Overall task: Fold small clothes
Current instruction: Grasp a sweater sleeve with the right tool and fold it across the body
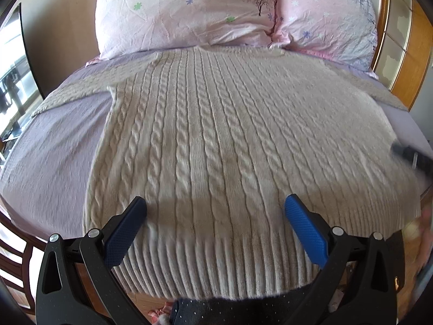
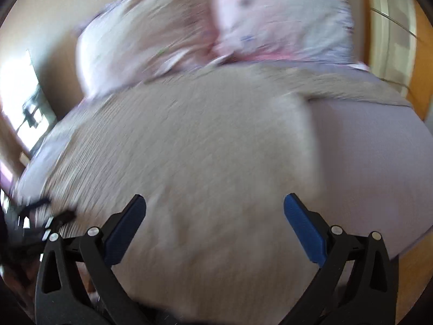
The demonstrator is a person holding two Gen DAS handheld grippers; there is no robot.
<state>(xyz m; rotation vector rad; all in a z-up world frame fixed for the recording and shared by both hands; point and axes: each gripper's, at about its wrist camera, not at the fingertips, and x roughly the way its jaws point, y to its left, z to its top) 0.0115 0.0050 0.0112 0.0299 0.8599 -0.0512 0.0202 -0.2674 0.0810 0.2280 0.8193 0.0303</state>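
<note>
Now, with my left gripper [image 1: 215,226] and right gripper [image 2: 215,226] both released above the cable-knit sweater [image 1: 230,140] on the bed [image 1: 54,146], I'd pinch its ribbed hem [image 1: 216,265] corners evenly before folding.

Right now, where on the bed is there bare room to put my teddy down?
Two bare patches of lilac bedsheet: one left of the cream cable-knit sweater, below its spread sleeve, and one on the sweater's right side, below the other sleeve. The middle is covered by the sweater, and the pink flowered pillows crowd the head end.
</note>
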